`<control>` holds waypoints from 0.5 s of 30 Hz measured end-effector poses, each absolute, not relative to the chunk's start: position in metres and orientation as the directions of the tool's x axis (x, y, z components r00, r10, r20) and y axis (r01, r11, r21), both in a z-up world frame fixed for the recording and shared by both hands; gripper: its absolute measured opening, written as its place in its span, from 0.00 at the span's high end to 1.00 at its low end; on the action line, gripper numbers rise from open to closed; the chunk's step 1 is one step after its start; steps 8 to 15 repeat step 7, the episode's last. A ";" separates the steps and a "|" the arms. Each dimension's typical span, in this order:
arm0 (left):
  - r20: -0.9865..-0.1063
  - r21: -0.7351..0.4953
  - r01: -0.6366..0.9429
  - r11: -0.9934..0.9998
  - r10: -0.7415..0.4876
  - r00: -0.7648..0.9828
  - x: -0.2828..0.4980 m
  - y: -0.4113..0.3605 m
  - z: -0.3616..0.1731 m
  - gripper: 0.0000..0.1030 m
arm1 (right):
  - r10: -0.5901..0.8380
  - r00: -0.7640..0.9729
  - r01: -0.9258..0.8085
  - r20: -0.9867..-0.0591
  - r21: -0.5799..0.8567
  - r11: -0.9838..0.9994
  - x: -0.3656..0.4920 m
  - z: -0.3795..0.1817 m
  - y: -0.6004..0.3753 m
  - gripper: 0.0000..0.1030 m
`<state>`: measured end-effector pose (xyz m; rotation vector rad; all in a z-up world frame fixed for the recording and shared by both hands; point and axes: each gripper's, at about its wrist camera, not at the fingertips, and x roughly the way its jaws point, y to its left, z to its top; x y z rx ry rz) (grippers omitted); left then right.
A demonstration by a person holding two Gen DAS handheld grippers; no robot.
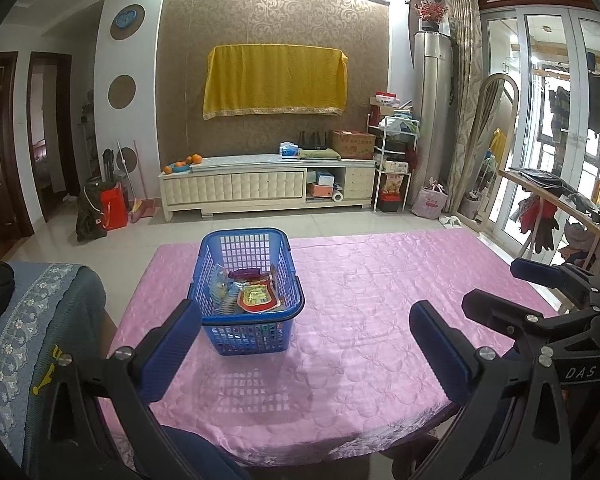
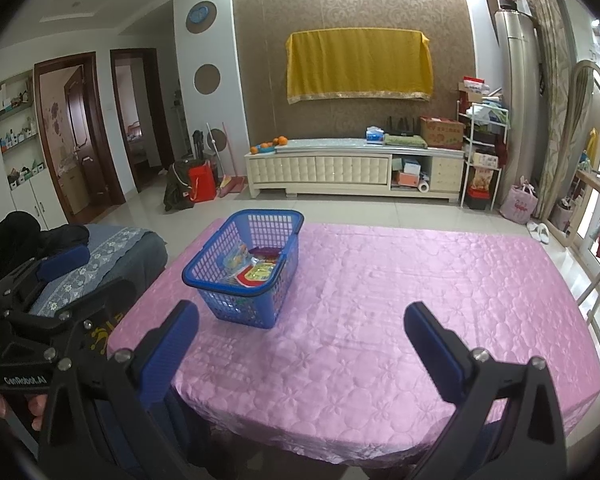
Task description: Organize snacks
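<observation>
Both your hand-held grippers are hovering open and empty; the blue basket [image 1: 252, 292] is sitting nearer your left hand-held gripper [image 1: 306, 344], straight ahead, left-of-centre for the right hand-held gripper [image 2: 300, 346]

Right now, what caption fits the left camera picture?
Open left gripper faces a blue basket of snacks.

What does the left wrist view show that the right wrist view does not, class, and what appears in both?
Only the left wrist view shows the clothes hanging behind the glass doors, and the right hand-held gripper from the side.

Only the right wrist view shows the white wall shelves beside the doors, and the left hand-held gripper from the side.

Both show the blue basket holding snack packets on the pink tablecloth, and the yellow cloth on the far wall. Each gripper's fingers are spread, holding nothing.
</observation>
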<state>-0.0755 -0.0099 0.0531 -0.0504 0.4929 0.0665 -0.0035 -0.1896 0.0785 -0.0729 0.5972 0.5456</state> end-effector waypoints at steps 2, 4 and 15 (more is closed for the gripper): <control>-0.473 -0.033 -0.073 0.997 0.049 0.880 -0.076 -0.010 0.053 0.00 | 0.467 0.691 -0.508 -0.552 0.089 0.857 -0.004 0.079 -0.190 0.00; -0.474 -0.035 -0.069 0.997 0.045 0.879 -0.077 -0.010 0.052 0.00 | 0.466 0.691 -0.507 -0.552 0.090 0.857 -0.003 0.079 -0.190 0.00; -0.476 -0.037 -0.066 0.997 0.041 0.879 -0.077 -0.011 0.051 0.00 | 0.466 0.691 -0.507 -0.553 0.089 0.857 -0.003 0.079 -0.191 0.00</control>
